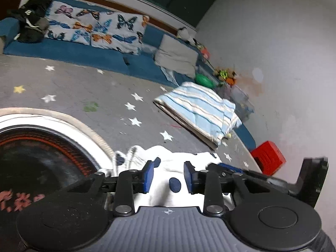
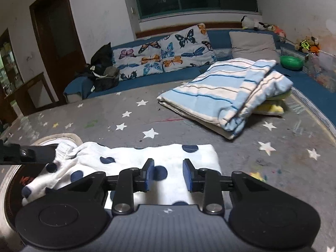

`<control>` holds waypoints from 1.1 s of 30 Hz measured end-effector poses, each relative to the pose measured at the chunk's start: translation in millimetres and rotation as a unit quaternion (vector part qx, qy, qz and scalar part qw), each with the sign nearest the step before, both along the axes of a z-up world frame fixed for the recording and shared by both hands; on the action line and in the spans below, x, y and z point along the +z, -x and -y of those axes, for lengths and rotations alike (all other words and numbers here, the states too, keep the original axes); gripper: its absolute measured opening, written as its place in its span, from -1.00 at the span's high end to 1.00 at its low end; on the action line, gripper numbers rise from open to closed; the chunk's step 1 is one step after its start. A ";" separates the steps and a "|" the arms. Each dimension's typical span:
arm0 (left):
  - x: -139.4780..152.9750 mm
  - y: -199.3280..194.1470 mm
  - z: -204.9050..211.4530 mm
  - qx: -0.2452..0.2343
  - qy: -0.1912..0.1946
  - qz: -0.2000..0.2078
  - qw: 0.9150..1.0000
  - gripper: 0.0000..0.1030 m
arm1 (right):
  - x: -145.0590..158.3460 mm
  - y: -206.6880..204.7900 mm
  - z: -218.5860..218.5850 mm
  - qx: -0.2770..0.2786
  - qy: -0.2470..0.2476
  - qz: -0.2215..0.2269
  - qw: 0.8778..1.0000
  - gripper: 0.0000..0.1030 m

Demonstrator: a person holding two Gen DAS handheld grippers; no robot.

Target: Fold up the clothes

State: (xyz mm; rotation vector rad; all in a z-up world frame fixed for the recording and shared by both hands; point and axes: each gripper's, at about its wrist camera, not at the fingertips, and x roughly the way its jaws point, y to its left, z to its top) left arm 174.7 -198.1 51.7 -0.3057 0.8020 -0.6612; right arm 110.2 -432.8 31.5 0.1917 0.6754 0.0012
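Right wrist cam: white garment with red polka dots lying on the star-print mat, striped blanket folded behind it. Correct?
Not quite: the dots are dark navy, not red. The right wrist view shows the white polka-dot garment on the star-print mat, with the folded striped blanket behind it. The rest stands.

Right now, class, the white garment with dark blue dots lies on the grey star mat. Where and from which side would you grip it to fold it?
Probably grip the white garment with dark blue dots at its flat, straight right-hand edge, near the far corner, coming from the open grey star mat side. The left end is bunched over a round basket rim, so it offers no clean edge.
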 end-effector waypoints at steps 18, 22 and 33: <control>-0.4 8.8 8.0 -0.002 -0.037 0.037 0.999 0.43 | 8.2 6.2 1.5 0.017 0.000 -0.010 1.000 -0.03; 4.6 31.0 4.7 -0.017 -0.035 0.048 0.998 0.43 | 13.3 41.8 -0.6 0.026 -0.011 -0.001 1.000 -0.03; -11.1 50.0 -1.3 -0.017 -0.050 0.037 0.998 0.43 | -0.1 105.0 -10.3 0.035 0.003 0.008 0.999 -0.03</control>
